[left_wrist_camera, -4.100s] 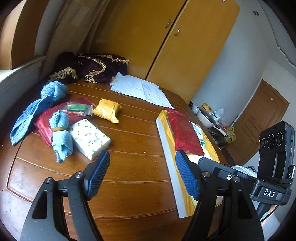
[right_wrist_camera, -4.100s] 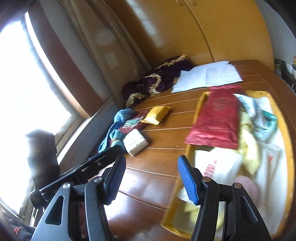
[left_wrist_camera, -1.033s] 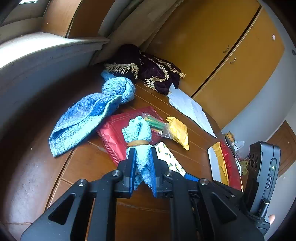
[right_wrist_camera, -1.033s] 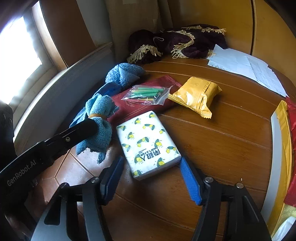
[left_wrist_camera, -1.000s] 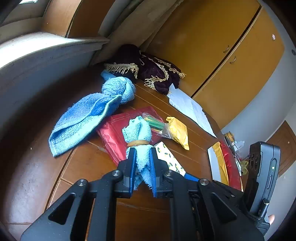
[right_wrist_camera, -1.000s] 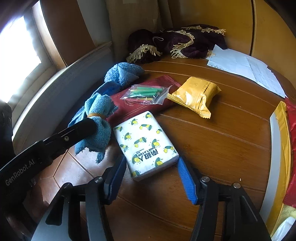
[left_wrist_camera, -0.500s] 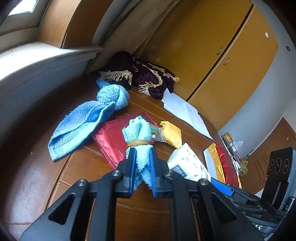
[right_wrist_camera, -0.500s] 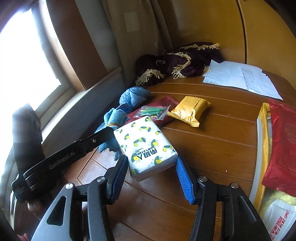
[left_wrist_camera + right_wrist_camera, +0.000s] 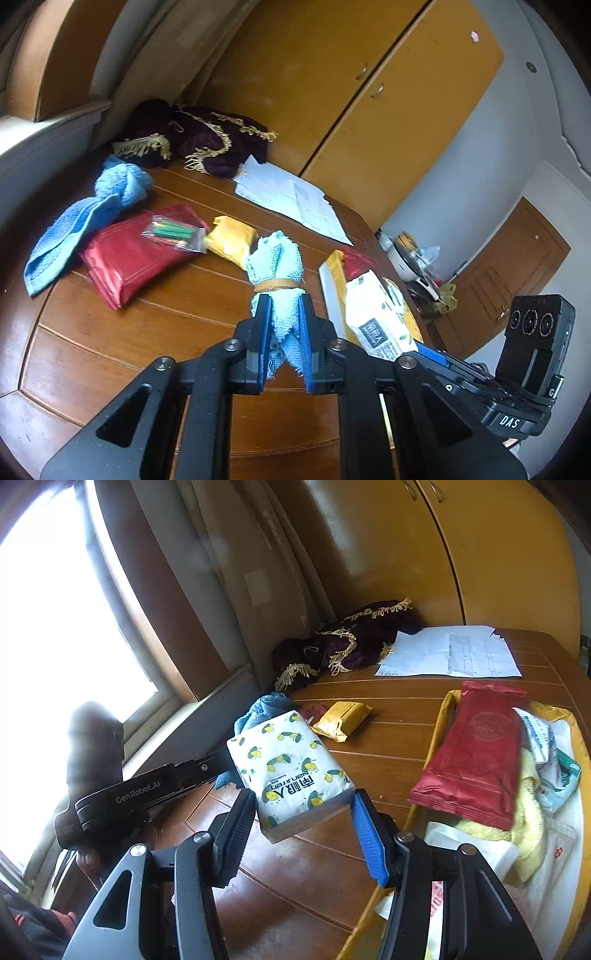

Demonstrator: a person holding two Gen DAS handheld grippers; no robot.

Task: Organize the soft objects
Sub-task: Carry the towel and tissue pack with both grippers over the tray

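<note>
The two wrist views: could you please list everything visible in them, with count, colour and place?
rolled cloth: 1, light blue, banded, between the left jaws
tissue pack: 1, white with yellow-green print, between the right jaws, off the table
towel: 1, blue, table's far left
red pouch: 1, on the table beside the towel
clear bag of green sticks: 1, on that pouch
yellow packet: 1, mid-table
papers: white, far side
fringed cloth: 1, dark purple, far corner
tray: 1, yellow, on the right, holding a red packet and other soft packs
table: 1, brown wood
left gripper: black, blue pads
right gripper: same
</note>
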